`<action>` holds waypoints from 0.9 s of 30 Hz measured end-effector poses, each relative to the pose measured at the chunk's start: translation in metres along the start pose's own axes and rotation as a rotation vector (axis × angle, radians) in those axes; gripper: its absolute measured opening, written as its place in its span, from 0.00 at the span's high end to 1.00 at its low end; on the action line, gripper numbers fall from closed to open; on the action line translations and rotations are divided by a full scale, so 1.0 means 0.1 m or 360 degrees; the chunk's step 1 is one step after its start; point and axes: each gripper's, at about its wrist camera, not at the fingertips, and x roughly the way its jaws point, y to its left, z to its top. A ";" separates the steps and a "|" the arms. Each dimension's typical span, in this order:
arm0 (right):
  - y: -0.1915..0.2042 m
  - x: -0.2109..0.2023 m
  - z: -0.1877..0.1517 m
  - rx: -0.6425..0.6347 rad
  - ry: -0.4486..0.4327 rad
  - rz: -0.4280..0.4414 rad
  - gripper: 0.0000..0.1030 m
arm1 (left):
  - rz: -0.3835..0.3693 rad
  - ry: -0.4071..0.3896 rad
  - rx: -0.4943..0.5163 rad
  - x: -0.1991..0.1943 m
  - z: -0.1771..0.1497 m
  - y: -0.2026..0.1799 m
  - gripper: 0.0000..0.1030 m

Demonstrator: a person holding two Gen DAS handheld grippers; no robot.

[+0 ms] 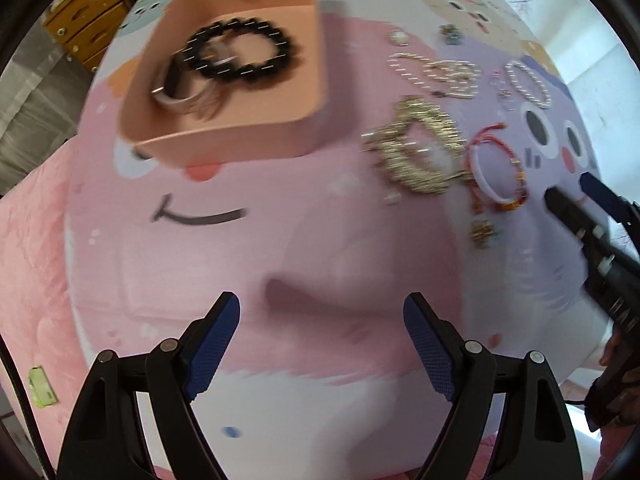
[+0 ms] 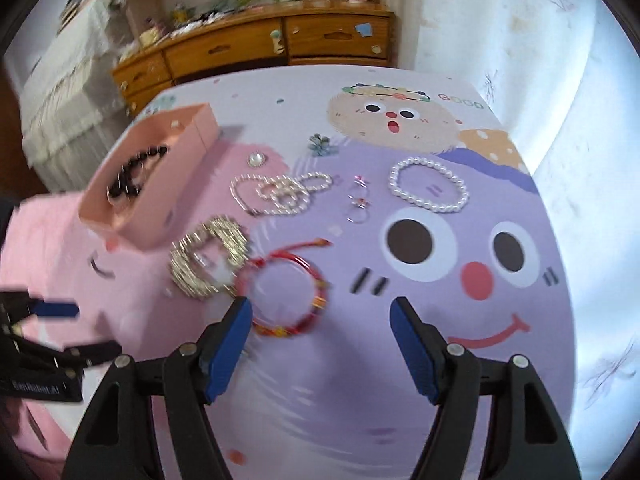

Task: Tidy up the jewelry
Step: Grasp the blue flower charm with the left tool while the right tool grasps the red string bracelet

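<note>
A peach box (image 1: 280, 80) (image 2: 176, 184) holds a black bead bracelet (image 1: 240, 52) and a silver bangle (image 1: 180, 92). On the cartoon mat lie a gold chain (image 1: 420, 152) (image 2: 208, 260), a red cord bracelet (image 1: 496, 172) (image 2: 288, 292), a pearl necklace (image 2: 276, 192), a pearl bracelet (image 2: 430, 186) and small rings (image 2: 358, 204). My left gripper (image 1: 322, 344) is open and empty above the pink part of the mat. My right gripper (image 2: 322, 344) is open and empty, just short of the red cord bracelet; it also shows in the left wrist view (image 1: 572, 196).
A pearl brooch (image 2: 255, 159) and a small flower charm (image 2: 320, 145) lie near the mat's far side. A wooden drawer cabinet (image 2: 256, 48) stands beyond the table. A white wall is on the right. The left gripper (image 2: 56, 320) shows at the left edge.
</note>
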 end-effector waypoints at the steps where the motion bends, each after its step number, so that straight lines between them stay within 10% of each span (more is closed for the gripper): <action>1: 0.00 0.00 -0.02 -0.0072 -0.0004 -0.0007 0.30 | -0.0019 -0.0007 -0.0004 0.00 0.00 -0.05 0.20; 12: 0.06 0.09 -0.29 -0.0810 -0.0048 0.0163 0.30 | -0.0152 -0.0108 -0.0036 -0.01 0.06 -0.70 0.21; 27: 0.08 0.29 -0.27 -0.1064 -0.0149 0.0443 0.30 | -0.0195 -0.0190 -0.0048 0.13 0.12 -0.96 0.64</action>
